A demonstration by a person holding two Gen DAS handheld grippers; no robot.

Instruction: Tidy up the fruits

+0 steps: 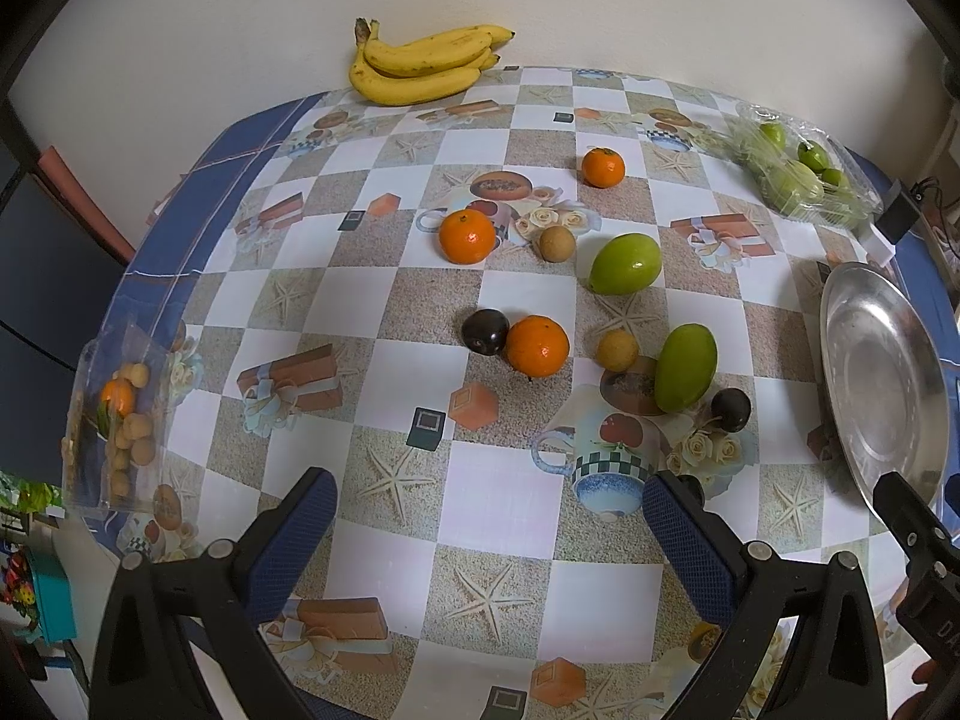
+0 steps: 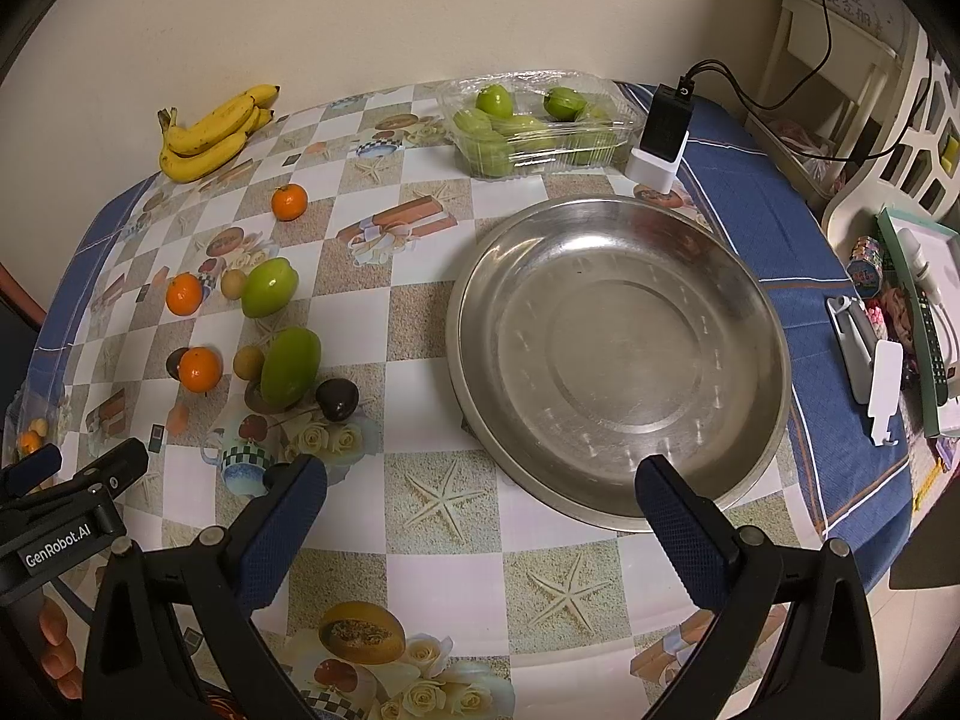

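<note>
Loose fruit lies on the patterned tablecloth: three oranges (image 1: 537, 345) (image 1: 467, 235) (image 1: 602, 167), two green mangoes (image 1: 686, 366) (image 1: 624, 263), two dark plums (image 1: 485, 331) (image 1: 731, 410) and two small tan longans (image 1: 617, 350). An empty steel plate (image 2: 618, 354) sits to their right; it also shows in the left wrist view (image 1: 882, 384). My left gripper (image 1: 489, 516) is open and empty, near the table's front edge. My right gripper (image 2: 480, 498) is open and empty, just before the plate's near rim.
A banana bunch (image 1: 420, 63) lies at the far edge by the wall. A clear tray of green fruit (image 2: 534, 126) stands at the back. A clear bag of longans and an orange (image 1: 117, 420) lies at the left edge. A charger (image 2: 660, 132) and clutter sit at right.
</note>
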